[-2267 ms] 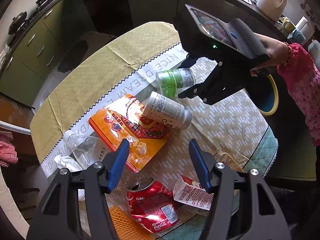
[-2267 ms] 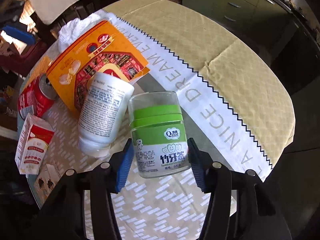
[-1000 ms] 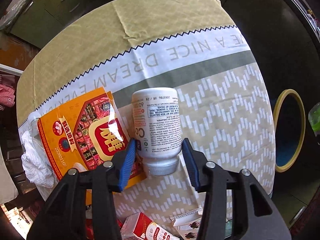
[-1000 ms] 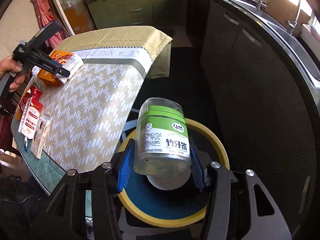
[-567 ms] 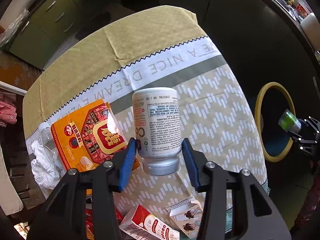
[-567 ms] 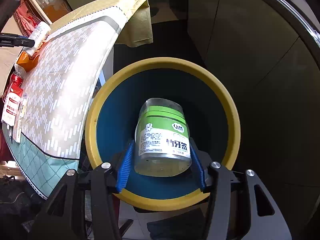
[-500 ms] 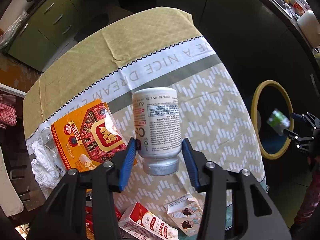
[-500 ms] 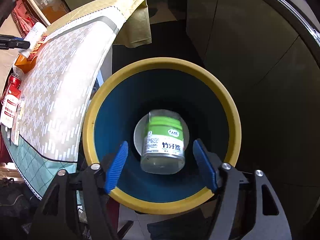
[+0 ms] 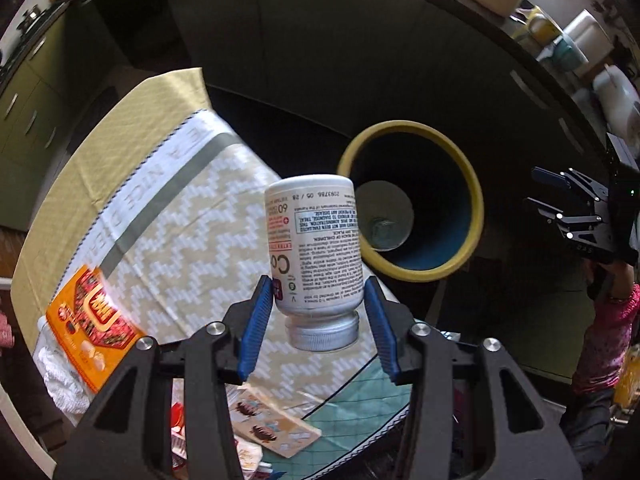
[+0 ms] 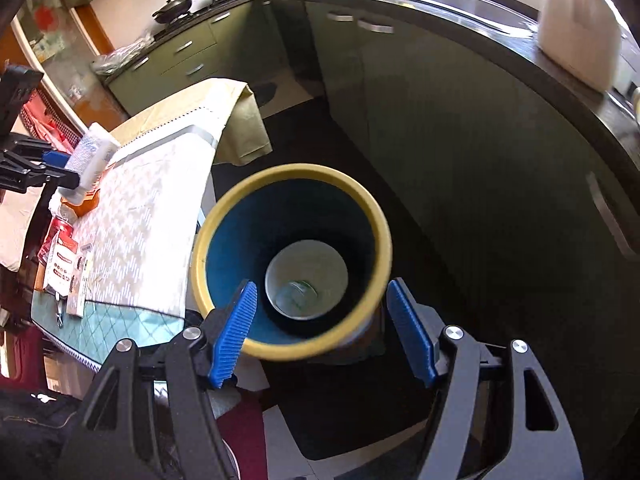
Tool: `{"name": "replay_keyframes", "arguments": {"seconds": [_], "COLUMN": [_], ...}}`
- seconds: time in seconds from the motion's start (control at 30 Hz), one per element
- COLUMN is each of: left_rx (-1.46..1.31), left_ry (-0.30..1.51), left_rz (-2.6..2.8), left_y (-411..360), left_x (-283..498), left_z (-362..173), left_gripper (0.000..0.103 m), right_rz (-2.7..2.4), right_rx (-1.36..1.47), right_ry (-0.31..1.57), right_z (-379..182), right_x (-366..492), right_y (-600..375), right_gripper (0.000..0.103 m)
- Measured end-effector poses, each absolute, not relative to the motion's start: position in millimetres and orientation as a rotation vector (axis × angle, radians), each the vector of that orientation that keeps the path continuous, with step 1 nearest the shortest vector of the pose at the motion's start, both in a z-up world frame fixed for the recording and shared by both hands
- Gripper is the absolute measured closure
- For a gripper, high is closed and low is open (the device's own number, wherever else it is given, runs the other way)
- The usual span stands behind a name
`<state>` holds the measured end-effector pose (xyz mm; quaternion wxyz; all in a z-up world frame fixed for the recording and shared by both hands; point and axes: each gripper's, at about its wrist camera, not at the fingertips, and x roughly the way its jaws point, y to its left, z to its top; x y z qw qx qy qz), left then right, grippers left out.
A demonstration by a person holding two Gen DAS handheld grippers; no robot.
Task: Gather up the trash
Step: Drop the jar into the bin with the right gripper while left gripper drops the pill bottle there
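Note:
My left gripper (image 9: 318, 324) is shut on a white pill bottle (image 9: 314, 248), cap toward me, held in the air over the table edge. It also shows in the right wrist view (image 10: 90, 160). A yellow-rimmed blue bin (image 9: 464, 184) stands on the floor beyond the table; in the right wrist view the bin (image 10: 384, 248) is straight below. The clear green-lidded jar (image 10: 296, 296) lies at its bottom. My right gripper (image 10: 324, 326) is open and empty above the bin's near rim, and shows in the left wrist view (image 9: 560, 204) right of the bin.
An orange snack box (image 9: 90, 316), a white cloth (image 9: 60, 380), a red can (image 10: 60, 226) and small cartons (image 10: 64, 268) lie on the table with its patterned cloth (image 9: 172, 216). Dark kitchen cabinets (image 10: 460, 120) curve behind the bin.
My right gripper opened and the green-lidded jar dropped into the bin; the gripper then rose. My left gripper lifted the white bottle off the table and carried it toward the bin.

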<state>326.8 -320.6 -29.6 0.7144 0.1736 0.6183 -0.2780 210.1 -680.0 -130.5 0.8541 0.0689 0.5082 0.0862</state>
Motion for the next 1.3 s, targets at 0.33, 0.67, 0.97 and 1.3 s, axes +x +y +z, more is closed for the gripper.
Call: {"name": "replay_keyframes", "arguments": {"seconds": [0.33,0.67,0.97,1.3], "left_rx": [0.448,0.418,0.407,0.351], "left_ry": [1.497,1.555,1.392,1.389], "left_rz": [-0.741,-0.755,-0.671,-0.293], "left_y": [-441.6,-461.6,-334.9,-136.2], "left_x": [320.8,329.8,311.7,328.9], "left_z": [-113.6,-133.5,-40.0,-36.3], "left_gripper": [0.058,0.053,0.04,0.039], "right_rz": [0.088,0.107,0.252,0.578], "right_rx": [0.197,0.196,0.13,0.07], "right_ry": [1.089,1.077,1.071,1.186], "right_z": [-125.8,-116.5,-99.8,-90.1], "right_x": [152.8,139.9,166.1,208.1], "right_y": [-726.7,-727.3,-657.5,-504.0], "right_gripper": [0.035,0.035,0.035,0.041]}}
